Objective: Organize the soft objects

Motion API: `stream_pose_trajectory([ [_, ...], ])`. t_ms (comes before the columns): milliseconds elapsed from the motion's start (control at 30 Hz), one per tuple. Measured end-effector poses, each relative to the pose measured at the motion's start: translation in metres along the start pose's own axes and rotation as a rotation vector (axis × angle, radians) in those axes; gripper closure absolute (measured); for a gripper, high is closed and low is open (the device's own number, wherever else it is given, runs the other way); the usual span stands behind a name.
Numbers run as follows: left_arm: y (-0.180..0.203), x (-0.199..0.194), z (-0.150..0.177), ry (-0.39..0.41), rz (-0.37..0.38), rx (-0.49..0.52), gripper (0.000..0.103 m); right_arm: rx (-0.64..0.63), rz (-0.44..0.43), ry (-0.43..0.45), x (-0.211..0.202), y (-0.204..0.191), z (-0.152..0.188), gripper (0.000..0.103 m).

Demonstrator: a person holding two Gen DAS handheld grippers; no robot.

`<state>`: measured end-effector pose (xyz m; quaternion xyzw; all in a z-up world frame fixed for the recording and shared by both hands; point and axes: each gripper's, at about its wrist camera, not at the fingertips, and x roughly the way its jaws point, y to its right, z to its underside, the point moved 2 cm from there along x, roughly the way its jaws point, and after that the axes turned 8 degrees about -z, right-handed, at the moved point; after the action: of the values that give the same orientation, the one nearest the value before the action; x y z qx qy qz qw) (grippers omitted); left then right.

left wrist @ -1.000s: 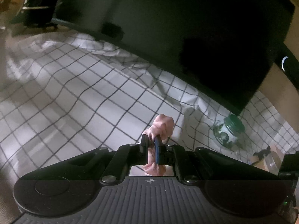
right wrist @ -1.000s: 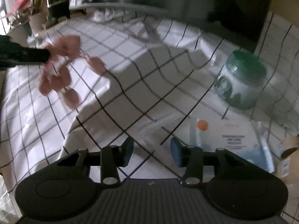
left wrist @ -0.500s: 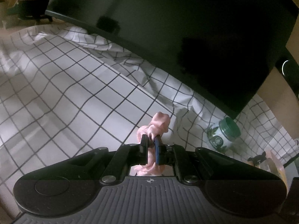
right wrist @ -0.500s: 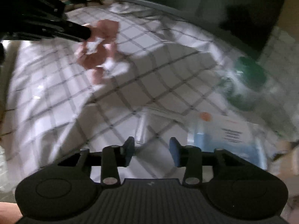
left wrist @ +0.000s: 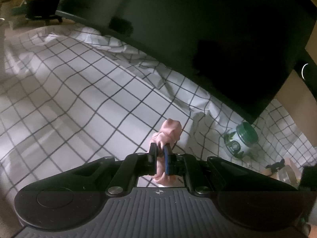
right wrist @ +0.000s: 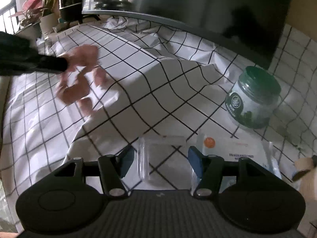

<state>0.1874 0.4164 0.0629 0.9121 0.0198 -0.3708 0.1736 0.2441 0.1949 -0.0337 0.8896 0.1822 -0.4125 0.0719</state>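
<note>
Since a second ago my right hand-held gripper [right wrist: 160, 163] has spread wider and its jaws are opening now, nothing pinched; a clear plastic box [right wrist: 158, 158] lies on the table below the gap. My left hand-held gripper [left wrist: 160, 154] stays pressed together, pinching the pink soft toy [left wrist: 168, 132], which hangs in the air above the cloth; in the right view it is blurred. A green-lidded jar [right wrist: 255, 99] stands right of the box, a white printed pouch [right wrist: 237, 150] just beside the box. The table carries a white checked cloth [left wrist: 79, 99], rumpled over a raised block. A large dark screen [left wrist: 218, 29] stands behind; potted plants [right wrist: 35, 15] by the window.
</note>
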Motion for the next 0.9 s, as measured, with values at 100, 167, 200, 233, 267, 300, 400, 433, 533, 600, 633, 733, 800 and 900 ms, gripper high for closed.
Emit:
stream_pose_trajectory([
  [100,-0.006,-0.002,0.001,0.0,-0.019,-0.012,0.094,0.076,-0.008,-0.022,0.011,0.005,-0.003,0.041],
  [167,-0.01,-0.002,0.002,-0.004,-0.031,-0.022,0.094,0.117,-0.013,-0.007,0.01,0.001,-0.001,0.039],
  [200,-0.012,-0.001,0.002,-0.006,-0.038,-0.027,0.094,0.121,-0.026,-0.004,0.009,-0.004,0.001,0.038],
  [233,-0.013,0.0,0.002,-0.009,-0.043,-0.03,0.094,0.113,-0.042,-0.004,0.008,-0.009,0.003,0.038],
  [267,-0.014,0.001,0.002,-0.012,-0.047,-0.034,0.094,0.093,-0.058,-0.006,0.008,-0.017,0.005,0.038],
  [300,-0.015,0.001,0.002,-0.013,-0.049,-0.036,0.094,0.065,-0.073,-0.01,0.007,-0.025,0.007,0.038],
  [400,-0.014,0.004,0.001,-0.014,-0.047,-0.038,0.094,-0.024,-0.096,-0.025,0.01,-0.043,0.008,0.038],
  [433,-0.014,0.004,0.0,-0.015,-0.045,-0.038,0.094,-0.045,-0.08,-0.028,0.01,-0.046,0.009,0.038],
  [533,-0.013,0.006,0.001,-0.018,-0.041,-0.038,0.094,-0.073,0.006,0.01,0.008,-0.044,0.01,0.038],
  [600,-0.013,0.007,0.002,-0.022,-0.04,-0.039,0.094,-0.088,0.058,0.043,0.006,-0.041,0.01,0.038],
  [633,-0.013,0.008,0.003,-0.024,-0.041,-0.043,0.094,-0.101,0.078,0.061,0.004,-0.039,0.01,0.038],
  [733,-0.014,0.01,0.003,-0.032,-0.038,-0.052,0.094,-0.118,0.099,0.086,0.002,-0.029,0.006,0.038],
  [800,-0.013,0.01,0.004,-0.035,-0.033,-0.051,0.093,-0.087,0.083,0.079,0.004,-0.021,0.003,0.037],
  [900,-0.013,0.009,0.005,-0.036,-0.029,-0.051,0.093,0.023,0.022,0.056,0.01,-0.005,-0.002,0.037],
])
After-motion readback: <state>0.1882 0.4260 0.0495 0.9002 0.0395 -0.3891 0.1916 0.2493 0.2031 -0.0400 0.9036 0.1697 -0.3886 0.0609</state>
